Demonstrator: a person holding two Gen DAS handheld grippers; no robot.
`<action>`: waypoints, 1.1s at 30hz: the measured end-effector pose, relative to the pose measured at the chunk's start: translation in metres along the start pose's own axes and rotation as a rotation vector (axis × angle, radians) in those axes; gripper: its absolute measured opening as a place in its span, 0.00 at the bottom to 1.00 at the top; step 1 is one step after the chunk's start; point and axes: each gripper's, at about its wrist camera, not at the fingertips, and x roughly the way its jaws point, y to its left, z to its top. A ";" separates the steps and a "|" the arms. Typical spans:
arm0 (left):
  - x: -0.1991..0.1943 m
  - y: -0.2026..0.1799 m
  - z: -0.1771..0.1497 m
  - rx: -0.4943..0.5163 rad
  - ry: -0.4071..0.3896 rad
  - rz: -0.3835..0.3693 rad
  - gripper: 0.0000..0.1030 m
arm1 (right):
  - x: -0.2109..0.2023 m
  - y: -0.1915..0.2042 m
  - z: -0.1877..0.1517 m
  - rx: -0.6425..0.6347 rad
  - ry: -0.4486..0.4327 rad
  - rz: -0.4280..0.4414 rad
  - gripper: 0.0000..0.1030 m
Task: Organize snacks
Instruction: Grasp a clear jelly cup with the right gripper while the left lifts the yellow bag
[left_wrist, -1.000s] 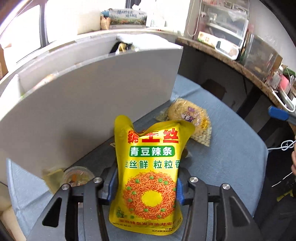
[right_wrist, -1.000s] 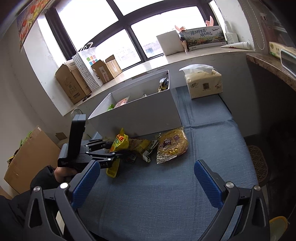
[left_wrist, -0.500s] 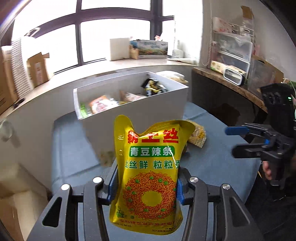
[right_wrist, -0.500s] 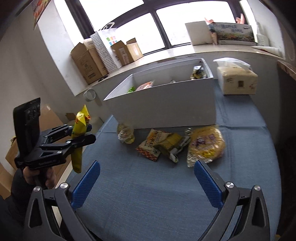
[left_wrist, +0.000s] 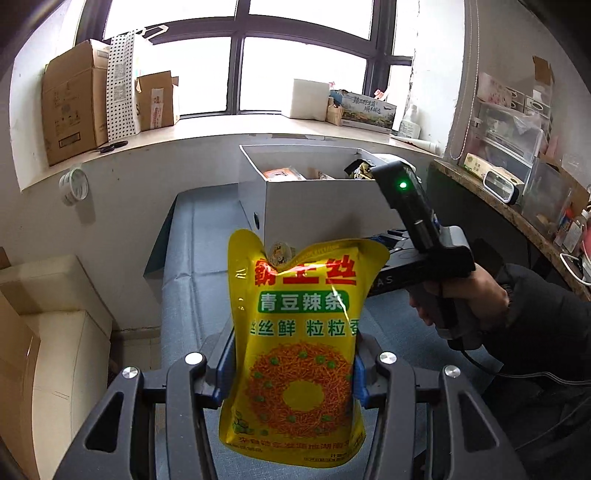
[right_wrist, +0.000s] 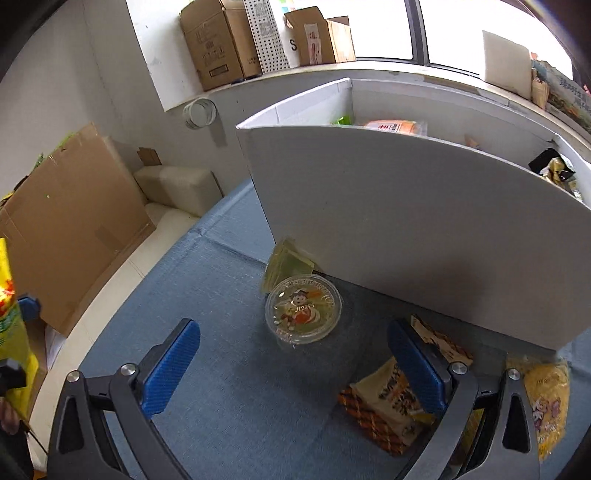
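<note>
My left gripper (left_wrist: 291, 369) is clamped on a glossy yellow snack pouch with green and red Chinese lettering (left_wrist: 299, 343), its blue pads (left_wrist: 225, 369) pressing both side edges of the pouch's lower half. The pouch stands upright in the air above the blue cloth-covered table (left_wrist: 195, 266). At about one o'clock from it sits the white rectangular cardboard storage box (left_wrist: 317, 210), open at the top, with an orange packet (left_wrist: 282, 173) and some dark wrappers (left_wrist: 360, 170) showing inside. At three o'clock the person's right hand (left_wrist: 465, 299) grips the black handle of the other tool (a green light glows on its upper part).

My right gripper (right_wrist: 293, 365) is spread wide and holds nothing. Between its blue pads (right_wrist: 170, 369), toward twelve o'clock, a round clear plastic jelly cup with a cartoon lid (right_wrist: 303, 310) rests on the blue cloth. A pale yellow-green plastic packet (right_wrist: 286, 264) lies just beyond the cup, wedged against the box's front wall. At four o'clock from the cup, partly behind the right pad, lies a cream and brown checked snack packet (right_wrist: 384, 406), and at the far right edge a clear bag of yellow crunchy snacks (right_wrist: 548, 398). The yellow pouch shows at nine o'clock, at the frame's left edge.
</note>
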 end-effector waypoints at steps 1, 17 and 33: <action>-0.001 0.002 -0.002 -0.004 0.002 0.000 0.53 | 0.007 0.001 0.001 -0.008 0.014 -0.008 1.00; 0.009 -0.007 0.008 0.007 -0.016 -0.051 0.53 | -0.015 -0.008 -0.013 0.007 -0.034 0.014 0.44; 0.067 -0.081 0.090 0.073 -0.025 -0.090 0.53 | -0.193 -0.056 -0.089 0.178 -0.270 -0.031 0.44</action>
